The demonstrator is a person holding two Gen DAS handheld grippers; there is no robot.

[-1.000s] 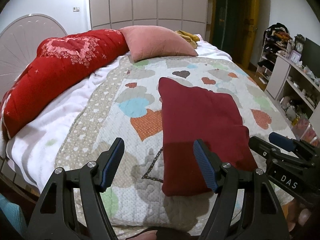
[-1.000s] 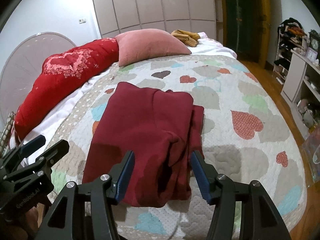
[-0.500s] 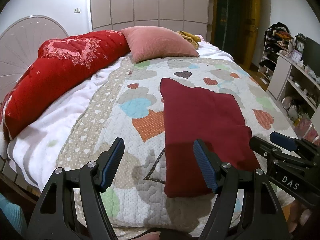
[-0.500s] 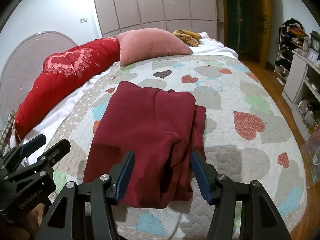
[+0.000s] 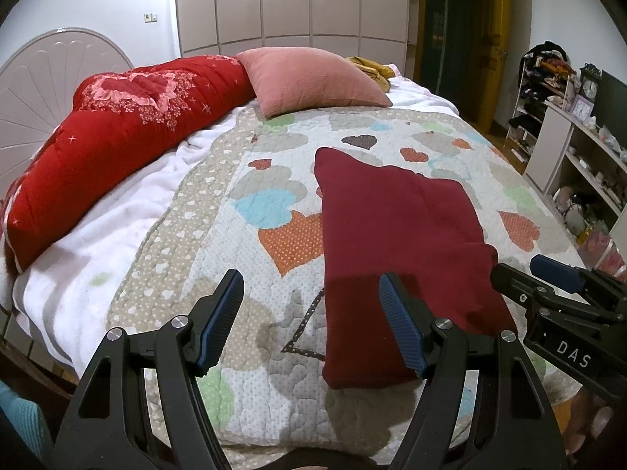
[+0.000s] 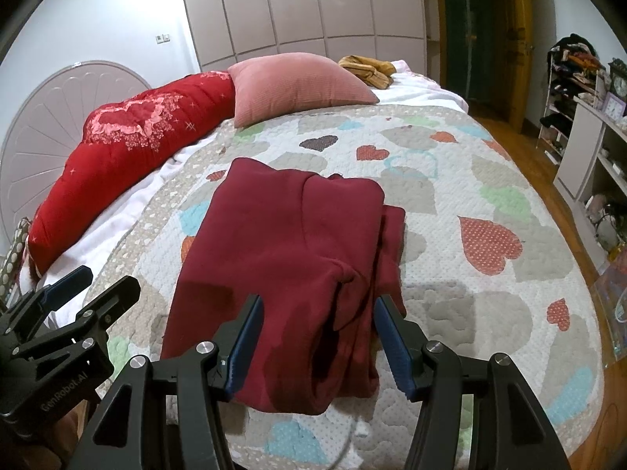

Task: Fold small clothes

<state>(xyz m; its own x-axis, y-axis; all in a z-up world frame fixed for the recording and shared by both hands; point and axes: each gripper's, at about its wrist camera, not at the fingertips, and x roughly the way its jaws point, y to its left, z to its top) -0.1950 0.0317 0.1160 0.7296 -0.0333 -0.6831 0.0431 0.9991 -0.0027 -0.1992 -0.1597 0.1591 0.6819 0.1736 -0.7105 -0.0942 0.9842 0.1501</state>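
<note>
Two handheld grippers hover above the near edge of a bed covered by a heart-patterned quilt. On the quilt lies a dark red garment, folded into a rough rectangle, with a narrower folded layer showing along its right side in the right wrist view. The left gripper has its blue-padded fingers spread apart with nothing between them; it hangs over bare quilt just left of the garment's near left corner, its right finger overlapping the cloth's edge in the view. The right gripper is also parted and empty, poised over the garment's near end, with the cloth visible between and beyond its fingers but not pinched. Each gripper appears at the edge of the other's camera. Farther back rest a long red bolster, a pink cushion and a yellow bundle.
</note>
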